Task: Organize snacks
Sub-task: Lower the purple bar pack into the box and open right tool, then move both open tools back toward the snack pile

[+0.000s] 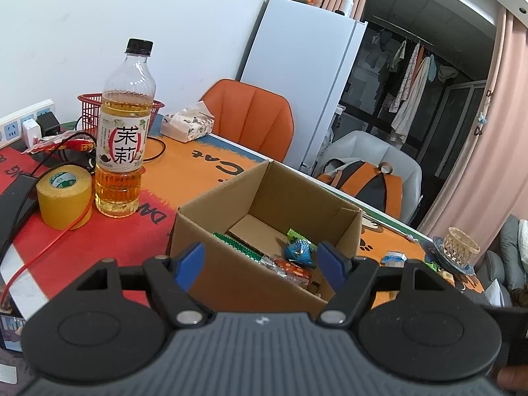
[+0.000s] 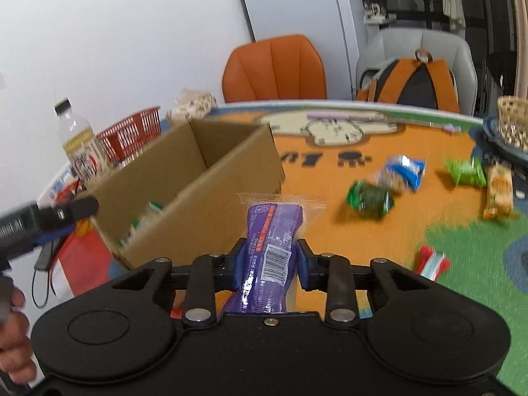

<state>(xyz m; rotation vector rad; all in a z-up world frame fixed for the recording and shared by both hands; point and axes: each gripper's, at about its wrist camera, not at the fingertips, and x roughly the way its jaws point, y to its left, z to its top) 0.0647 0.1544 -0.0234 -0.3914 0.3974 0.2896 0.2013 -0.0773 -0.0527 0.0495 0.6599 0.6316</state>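
My right gripper (image 2: 271, 245) is shut on a purple snack packet (image 2: 274, 217), which is lifted off the table just right of the open cardboard box (image 2: 198, 178). Loose snacks lie on the mat to the right: a green packet (image 2: 369, 198), a blue-and-white one (image 2: 401, 171), another green one (image 2: 465, 171), a tan bar (image 2: 498, 188) and a red-and-white one (image 2: 432, 260). My left gripper (image 1: 262, 264) stands open at the box's (image 1: 231, 270) near wall. Inside lie a blue snack (image 1: 298, 250), a green one (image 1: 237, 244) and an orange-red one (image 1: 292, 269).
Left of the box stand a tea bottle (image 1: 123, 132), a yellow tape roll (image 1: 64, 194), a red basket (image 1: 89, 109) and cables. A tissue pack (image 1: 188, 125) lies behind. A woven cup on a plate (image 1: 460, 242) sits at the right edge. An orange chair (image 2: 274, 69) and a backpack (image 2: 415, 82) are beyond the table.
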